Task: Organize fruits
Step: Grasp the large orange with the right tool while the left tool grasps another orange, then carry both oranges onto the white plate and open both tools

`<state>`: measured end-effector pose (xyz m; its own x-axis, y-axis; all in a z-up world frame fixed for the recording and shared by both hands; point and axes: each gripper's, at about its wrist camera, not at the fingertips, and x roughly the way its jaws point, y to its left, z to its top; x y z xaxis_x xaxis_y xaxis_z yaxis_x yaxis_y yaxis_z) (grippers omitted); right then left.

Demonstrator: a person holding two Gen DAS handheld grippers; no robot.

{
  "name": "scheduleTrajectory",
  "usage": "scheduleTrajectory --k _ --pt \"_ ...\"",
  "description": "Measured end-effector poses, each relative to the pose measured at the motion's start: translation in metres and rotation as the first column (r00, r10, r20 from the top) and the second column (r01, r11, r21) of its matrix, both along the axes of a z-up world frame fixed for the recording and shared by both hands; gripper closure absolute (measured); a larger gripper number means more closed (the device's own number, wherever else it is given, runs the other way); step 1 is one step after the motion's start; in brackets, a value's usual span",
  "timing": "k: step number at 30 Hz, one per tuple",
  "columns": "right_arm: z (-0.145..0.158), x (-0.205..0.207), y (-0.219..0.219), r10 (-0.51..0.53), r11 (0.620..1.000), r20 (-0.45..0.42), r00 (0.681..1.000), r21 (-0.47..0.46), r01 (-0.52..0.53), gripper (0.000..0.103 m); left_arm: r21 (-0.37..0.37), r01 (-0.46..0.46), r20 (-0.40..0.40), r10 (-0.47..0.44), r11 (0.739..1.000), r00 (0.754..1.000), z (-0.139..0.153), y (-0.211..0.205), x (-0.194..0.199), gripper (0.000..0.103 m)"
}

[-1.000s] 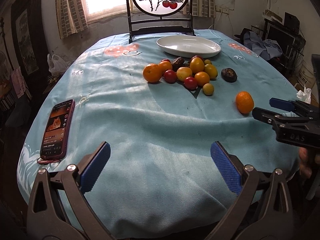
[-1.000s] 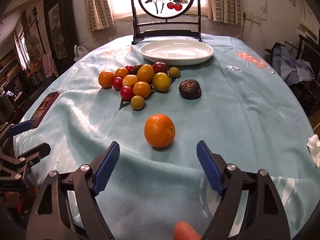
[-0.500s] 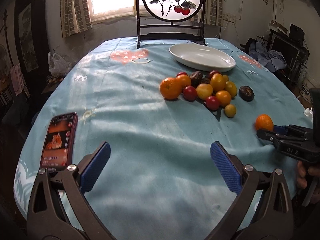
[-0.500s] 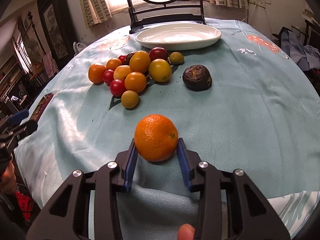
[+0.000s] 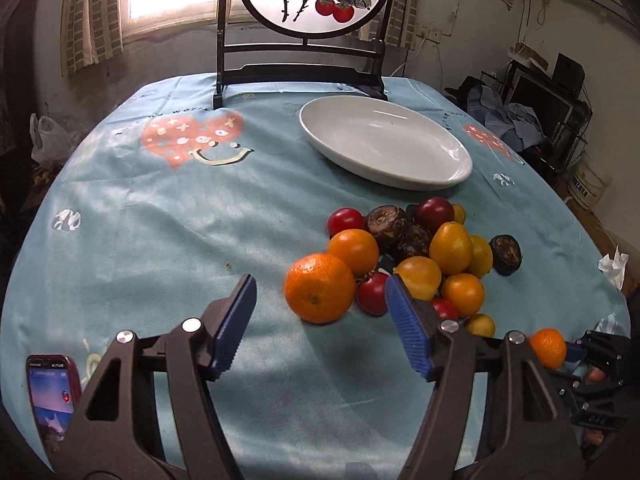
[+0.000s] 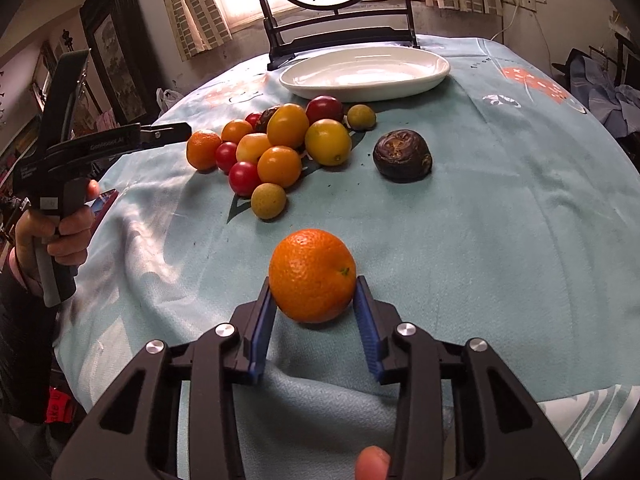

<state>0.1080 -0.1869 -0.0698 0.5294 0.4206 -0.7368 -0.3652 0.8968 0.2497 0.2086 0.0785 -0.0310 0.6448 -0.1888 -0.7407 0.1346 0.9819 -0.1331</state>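
Orange skin fills the right gripper (image 6: 314, 304): its jaws have just been closing and now sit narrow, both blue pads pressed on the loose orange (image 6: 312, 275), which rests on the tabletop (image 6: 500, 240) apart from the pile (image 6: 288, 148).

Left gripper (image 5: 320, 320): jaws have just been closing but remain at mid width, with nothing pressed. The big orange (image 5: 320, 288) at the pile's near-left edge lies between them; neither pad touches it yet. The right pad stands close to a red fruit (image 5: 372, 298) next to that orange.

Plate (image 5: 384, 142) is empty, beyond the pile at the far side. Judged goal: fruit goes onto it.

Notes for doing the step well:
- Right: grip looks to fall near the orange's widest part, slightly low. Lift straight up before carrying, so the fruit does not roll out forward.
- Route the carry to the right of the pile, past the dark fruit (image 6: 402, 154), to avoid knocking the stack.
- Lower it into the plate's hollow before releasing; a round fruit dropped on the rim will likely roll off.
- Left: shift a little left before closing, so the right pad clears the red fruit and only the orange is taken.
- Phone (image 5: 54, 396) lies at the near-left edge; keep the left gripper off it.
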Motion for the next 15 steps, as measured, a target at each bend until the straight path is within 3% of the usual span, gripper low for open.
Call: scheduleTrajectory --k 2,11,15 --pt "0.0 0.0 0.0 0.003 1.0 0.001 1.0 0.0 -0.003 0.064 -0.011 0.0 -0.014 0.0 1.0 1.0 -0.004 0.0 0.008 0.035" --pt "0.0 0.0 0.0 0.016 1.0 0.001 1.0 0.009 -0.016 0.064 -0.074 -0.004 -0.105 -0.004 0.997 0.994 -0.026 0.002 0.024 0.056" --pt "0.0 0.0 0.0 0.015 1.0 0.002 1.0 0.009 -0.015 0.064 -0.037 -0.002 -0.092 -0.002 0.999 0.996 -0.025 -0.003 0.022 0.056"
